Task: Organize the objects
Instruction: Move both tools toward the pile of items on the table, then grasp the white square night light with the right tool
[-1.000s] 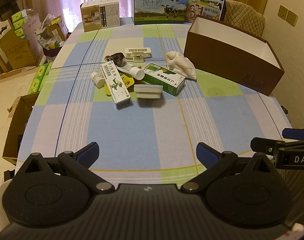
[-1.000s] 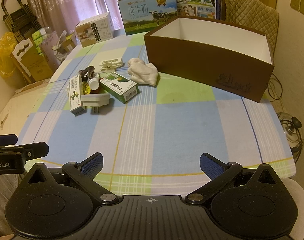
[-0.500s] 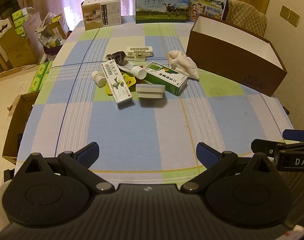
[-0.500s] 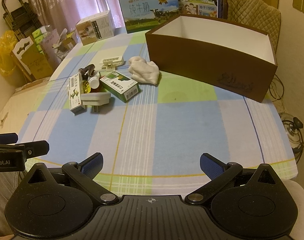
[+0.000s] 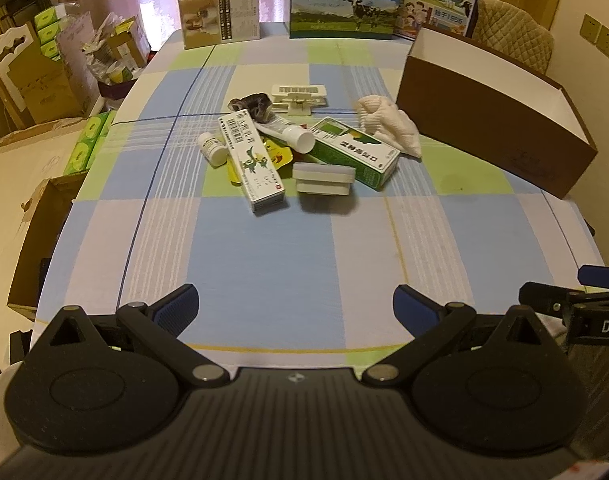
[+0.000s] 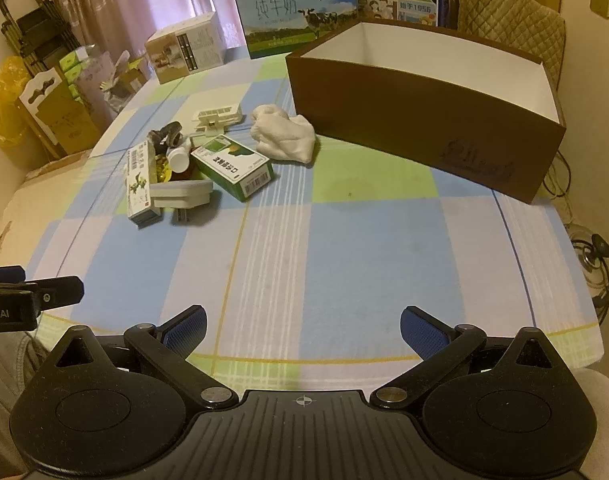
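A pile of small items lies mid-table: a long white medicine box [image 5: 251,160] [image 6: 138,178], a green carton [image 5: 354,153] [image 6: 233,166], a white plug adapter [image 5: 323,178] [image 6: 181,196], a small white bottle [image 5: 212,149], a white tube [image 5: 290,134], a white clip [image 5: 299,94] [image 6: 218,115] and a crumpled white cloth [image 5: 388,124] [image 6: 283,136]. An open brown box [image 5: 492,120] [image 6: 424,116] with a white inside stands to the right. My left gripper [image 5: 295,310] and right gripper [image 6: 302,328] are both open and hold nothing, near the table's front edge, well short of the pile.
Milk cartons [image 5: 342,0] [image 6: 296,12] and a beige box [image 5: 219,14] [image 6: 186,52] stand along the far edge of the checked tablecloth [image 5: 264,256]. Cardboard boxes [image 5: 36,236] and clutter sit on the floor at left. A padded chair [image 6: 512,12] is behind the brown box.
Both views have shifted slightly forward toward the pile. Nothing on the table has moved, and both grippers stay open.
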`<state>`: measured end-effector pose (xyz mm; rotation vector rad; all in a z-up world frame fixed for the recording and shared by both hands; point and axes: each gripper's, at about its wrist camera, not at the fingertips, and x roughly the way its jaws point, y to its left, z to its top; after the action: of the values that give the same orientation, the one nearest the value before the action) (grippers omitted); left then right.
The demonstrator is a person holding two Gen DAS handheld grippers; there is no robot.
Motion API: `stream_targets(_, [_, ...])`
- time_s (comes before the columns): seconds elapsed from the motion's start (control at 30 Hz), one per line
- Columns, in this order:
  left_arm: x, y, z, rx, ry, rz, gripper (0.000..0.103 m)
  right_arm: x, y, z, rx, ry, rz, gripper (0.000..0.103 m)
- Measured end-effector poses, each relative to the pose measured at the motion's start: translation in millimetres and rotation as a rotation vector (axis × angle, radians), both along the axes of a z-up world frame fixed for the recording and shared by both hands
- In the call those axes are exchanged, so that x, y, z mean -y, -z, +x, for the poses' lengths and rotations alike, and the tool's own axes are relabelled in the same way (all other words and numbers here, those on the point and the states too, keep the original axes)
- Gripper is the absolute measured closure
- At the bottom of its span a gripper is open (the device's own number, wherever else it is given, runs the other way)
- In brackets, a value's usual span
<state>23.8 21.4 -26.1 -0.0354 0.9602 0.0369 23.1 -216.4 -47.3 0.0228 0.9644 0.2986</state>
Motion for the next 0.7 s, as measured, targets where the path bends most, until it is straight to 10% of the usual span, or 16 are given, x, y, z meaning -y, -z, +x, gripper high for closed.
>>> stream_targets(0.7, [-41.0,27.4,54.2,-0.014,-0.1,0.002,0.001,-19.4,23.8,60.7,0.049,-0.042,0.101,0.002])
